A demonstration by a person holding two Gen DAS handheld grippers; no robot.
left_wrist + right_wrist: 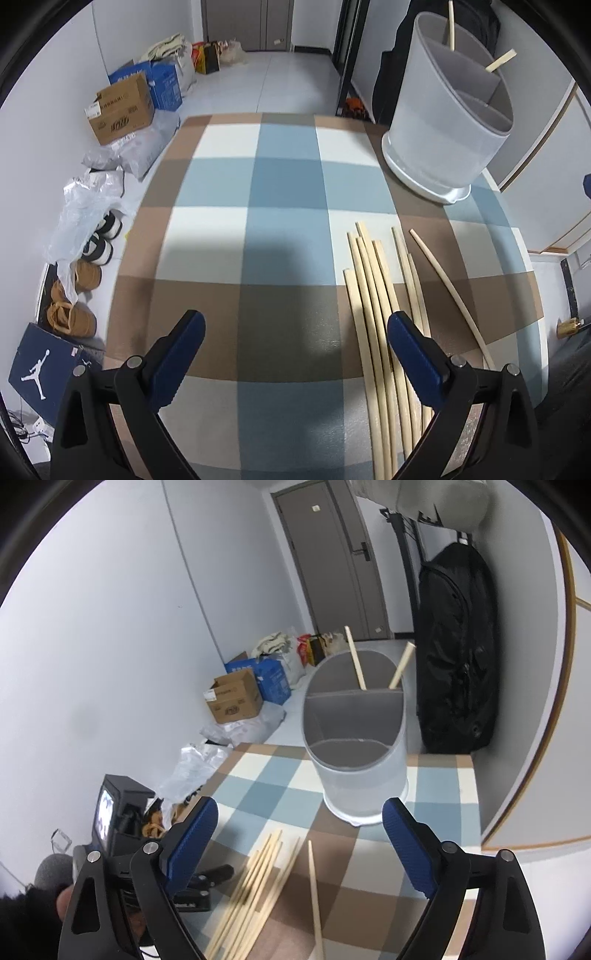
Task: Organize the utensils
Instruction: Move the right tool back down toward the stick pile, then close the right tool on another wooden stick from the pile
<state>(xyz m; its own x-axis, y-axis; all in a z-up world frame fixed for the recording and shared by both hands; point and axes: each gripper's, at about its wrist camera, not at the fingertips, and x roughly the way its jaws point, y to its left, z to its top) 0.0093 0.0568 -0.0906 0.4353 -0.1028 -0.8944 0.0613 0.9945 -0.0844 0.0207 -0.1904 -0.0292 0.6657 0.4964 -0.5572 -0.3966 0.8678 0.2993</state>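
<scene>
Checked table [288,206]; holder [354,738] contains two chopsticks [356,664]

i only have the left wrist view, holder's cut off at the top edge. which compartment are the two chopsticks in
Observer: The right wrist view shows the holder with three compartments; both chopsticks stand in the farthest one.
Operator: near compartments got anything in them
Observer: Nothing visible in either.
Operator: right gripper holding one
Observer: No, the right gripper is open and holds nothing, above the loose chopsticks on the table.
</scene>
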